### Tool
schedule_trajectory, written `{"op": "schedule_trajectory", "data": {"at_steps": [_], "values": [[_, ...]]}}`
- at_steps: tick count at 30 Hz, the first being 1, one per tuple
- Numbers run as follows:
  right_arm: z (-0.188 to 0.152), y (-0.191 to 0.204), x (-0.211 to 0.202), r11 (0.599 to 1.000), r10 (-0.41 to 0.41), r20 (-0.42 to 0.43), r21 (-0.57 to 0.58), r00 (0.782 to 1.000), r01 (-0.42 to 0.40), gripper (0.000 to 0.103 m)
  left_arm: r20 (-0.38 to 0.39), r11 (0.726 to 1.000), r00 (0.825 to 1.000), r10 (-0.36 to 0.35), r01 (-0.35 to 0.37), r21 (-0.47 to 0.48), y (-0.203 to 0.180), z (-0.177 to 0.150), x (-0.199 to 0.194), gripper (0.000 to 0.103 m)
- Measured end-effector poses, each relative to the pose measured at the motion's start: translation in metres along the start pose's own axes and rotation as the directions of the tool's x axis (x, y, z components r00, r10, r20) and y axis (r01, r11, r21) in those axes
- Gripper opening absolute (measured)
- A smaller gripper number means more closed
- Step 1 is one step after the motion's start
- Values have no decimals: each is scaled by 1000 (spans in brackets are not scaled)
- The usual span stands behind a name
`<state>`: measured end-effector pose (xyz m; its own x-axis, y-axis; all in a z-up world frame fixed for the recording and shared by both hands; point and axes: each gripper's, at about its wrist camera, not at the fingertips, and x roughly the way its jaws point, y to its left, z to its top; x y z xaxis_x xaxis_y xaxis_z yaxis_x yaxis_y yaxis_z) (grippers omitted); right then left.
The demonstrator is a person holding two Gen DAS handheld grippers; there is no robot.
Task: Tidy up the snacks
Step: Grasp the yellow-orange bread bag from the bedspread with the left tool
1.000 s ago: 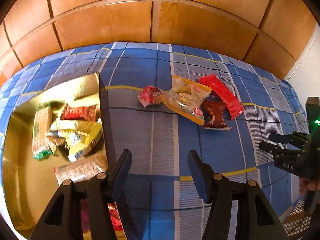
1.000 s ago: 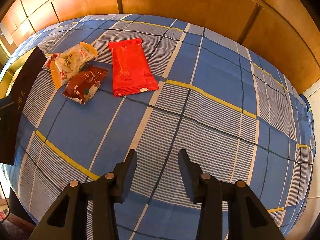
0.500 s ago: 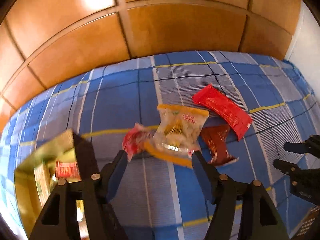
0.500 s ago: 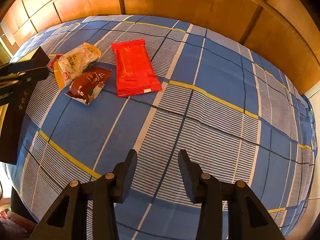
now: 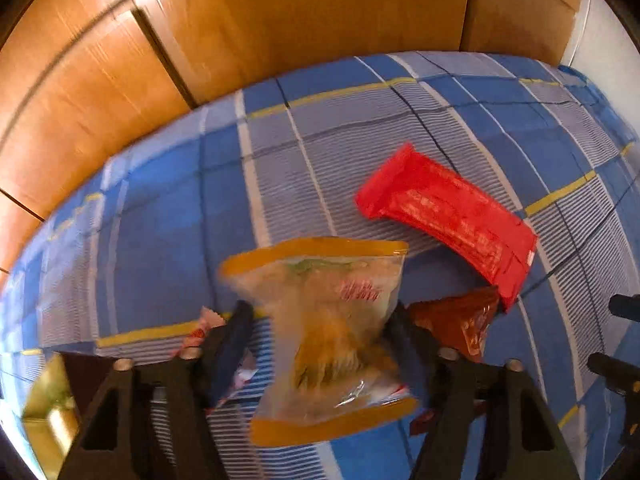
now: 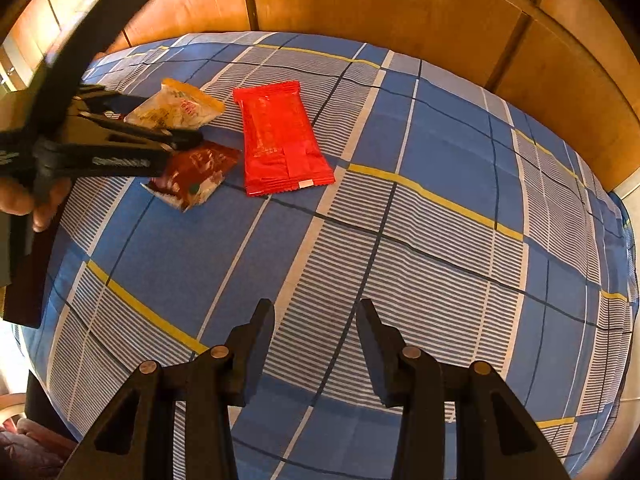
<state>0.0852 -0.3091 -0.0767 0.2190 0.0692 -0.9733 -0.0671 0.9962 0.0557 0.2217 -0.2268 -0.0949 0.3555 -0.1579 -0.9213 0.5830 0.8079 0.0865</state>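
A clear snack bag with orange ends [image 5: 328,320] [image 6: 180,106] lies on the blue checked cloth [image 6: 400,240]. My left gripper [image 5: 320,316] [image 6: 156,120] points down over it. Its jaws are closing with the bag between them, and striped cloth still shows between the left pad and the bag. A dark red-brown packet [image 5: 460,320] [image 6: 192,176] lies right beside the bag, a long red packet [image 5: 448,220] [image 6: 280,136] just past it, and a small red-and-white packet [image 5: 200,332] peeks out behind the left finger. My right gripper [image 6: 316,312] [image 5: 616,336] hangs open over bare cloth, holding nothing.
The gold tray [image 5: 44,400] shows at the lower left of the left wrist view; its dark outer wall [image 6: 24,280] stands at the left edge of the right wrist view. Wooden panels [image 5: 320,40] back the cloth. A hand [image 6: 24,200] holds the left gripper.
The left gripper swung from over the gold tray to the pile of packets and came down over the clear bag; its jaws widened, then narrowed. The right gripper stayed still.
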Motion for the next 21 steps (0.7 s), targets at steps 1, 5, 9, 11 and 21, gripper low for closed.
{"op": "schedule_trajectory", "data": {"at_steps": [1, 5, 9, 11, 21], "values": [[1, -1, 0, 1000, 0, 1, -1, 1000, 0, 43, 7, 999, 1000, -29, 29, -15, 0, 0, -2, 45], [1, -2, 1, 1000, -7, 2, -1, 1000, 7, 43, 32, 1000, 999, -4, 4, 0, -11, -11, -16, 41], [1, -2, 4, 1000, -21, -7, -7, 1000, 21, 43, 109, 999, 994, -24, 26, -18, -22, -33, -52, 40], [0, -1, 7, 1000, -27, -16, -13, 1000, 27, 43, 146, 999, 989, -31, 36, -35, -26, -49, -70, 41], [-5, 0, 16, 998, -43, -41, -36, 998, 42, 43, 183, 998, 983, -20, 31, -58, -54, -127, -113, 41]]}}
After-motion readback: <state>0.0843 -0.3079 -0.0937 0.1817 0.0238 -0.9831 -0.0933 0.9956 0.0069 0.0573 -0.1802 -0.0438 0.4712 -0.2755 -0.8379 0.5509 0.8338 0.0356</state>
